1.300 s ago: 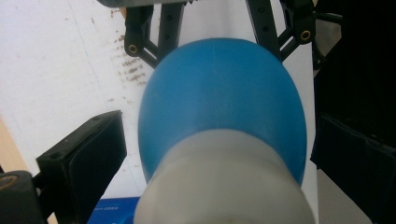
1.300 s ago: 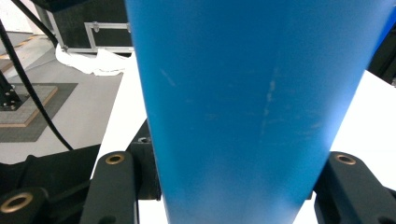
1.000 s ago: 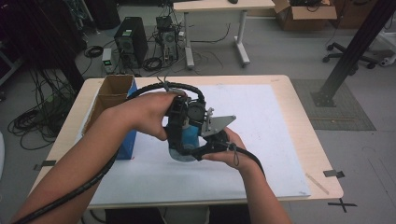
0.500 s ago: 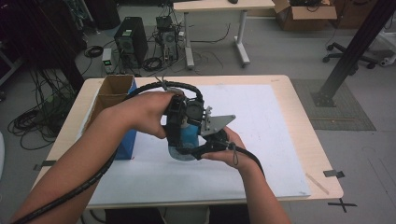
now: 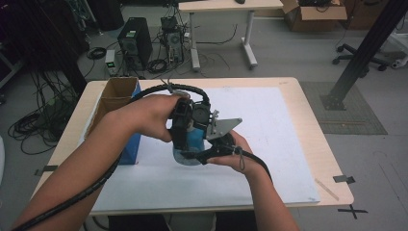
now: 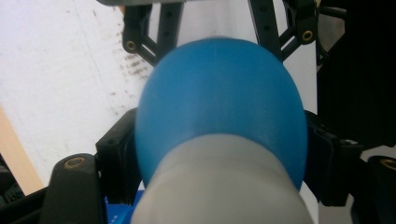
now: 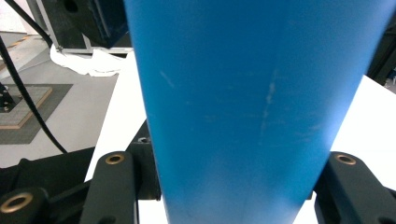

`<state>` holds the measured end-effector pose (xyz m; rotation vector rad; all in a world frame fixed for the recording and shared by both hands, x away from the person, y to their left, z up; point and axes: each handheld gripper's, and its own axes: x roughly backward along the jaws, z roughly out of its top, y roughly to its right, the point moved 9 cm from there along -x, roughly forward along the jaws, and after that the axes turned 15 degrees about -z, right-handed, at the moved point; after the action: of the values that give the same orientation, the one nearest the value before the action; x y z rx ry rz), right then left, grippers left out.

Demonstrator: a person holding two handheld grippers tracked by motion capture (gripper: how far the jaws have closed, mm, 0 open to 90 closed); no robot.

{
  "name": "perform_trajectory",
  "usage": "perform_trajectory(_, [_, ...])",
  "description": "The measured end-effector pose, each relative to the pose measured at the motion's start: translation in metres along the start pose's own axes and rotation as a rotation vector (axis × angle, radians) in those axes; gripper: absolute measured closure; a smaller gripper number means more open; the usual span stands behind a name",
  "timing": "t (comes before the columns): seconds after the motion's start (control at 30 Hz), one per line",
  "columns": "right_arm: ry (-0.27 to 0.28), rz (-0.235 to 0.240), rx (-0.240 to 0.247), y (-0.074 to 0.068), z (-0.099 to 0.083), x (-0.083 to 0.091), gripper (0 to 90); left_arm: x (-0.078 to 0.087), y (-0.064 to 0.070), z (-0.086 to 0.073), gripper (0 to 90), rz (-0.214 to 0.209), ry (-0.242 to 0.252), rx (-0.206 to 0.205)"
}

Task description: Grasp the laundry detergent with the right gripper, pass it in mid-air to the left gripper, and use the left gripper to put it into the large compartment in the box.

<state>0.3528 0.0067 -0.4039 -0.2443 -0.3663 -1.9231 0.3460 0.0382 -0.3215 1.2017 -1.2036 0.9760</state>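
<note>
Both tools are clamped on one blue bottle (image 5: 192,144) held just above the middle of the desk (image 5: 308,144): the left gripper (image 6: 219,140) pinches its pale neck end and rounded shoulder, while the right gripper (image 7: 233,186) squeezes its body. This looks like a handover or a twist at the cap, so next one grip should hold firm while the other turns or lets go. An open cardboard box (image 5: 115,96) by the left edge sits close to the left forearm, the only obstacle nearby.

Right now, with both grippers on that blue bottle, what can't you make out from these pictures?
- High view: most of the blue bottle is hidden by the hands and both grippers.
- Left gripper view: the bottle's grey cap end is blurred and cut off by the bottom edge.
- Right gripper view: the bottle's top and base are cut off.
- High view: the cardboard box is too shadowed to show its contents.
</note>
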Motion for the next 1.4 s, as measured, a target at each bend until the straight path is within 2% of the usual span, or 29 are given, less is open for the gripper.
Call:
perform_trajectory(0.07, [0.002, 0.003, -0.012, -0.0009, 0.0009, 0.0002, 44.7, -0.0005, 0.0004, 0.0001, 30.1, -0.005, 0.0, 0.009])
perform_trajectory(0.2, [0.0, 0.002, -0.008, -0.0012, 0.0002, 0.0003, 44.7, -0.0013, 0.0005, 0.0004, 31.4, -0.007, 0.003, 0.013])
perform_trajectory(0.33, [-0.005, 0.005, -0.004, -0.0037, -0.0004, 0.0003, 44.7, -0.0002, 0.0002, -0.0003, 36.7, -0.007, -0.008, 0.02])
perform_trajectory(0.6, [-0.004, -0.002, -0.005, -0.0032, 0.0015, 0.0014, 44.8, 0.0018, 0.0008, 0.0006, 37.3, 0.01, -0.02, 0.052])
perform_trajectory(0.9, [0.01, -0.002, -0.01, -0.0015, 0.0028, 0.0049, 44.8, 0.0044, 0.0, -0.0007, 38.1, 0.005, 0.018, 0.055])
perform_trajectory(1.4, [0.06, -0.003, -0.01, -0.0016, 0.0045, 0.0056, 41.1, 0.0087, 0.0028, 0.0037, 38.2, 0.019, -0.053, 0.076])
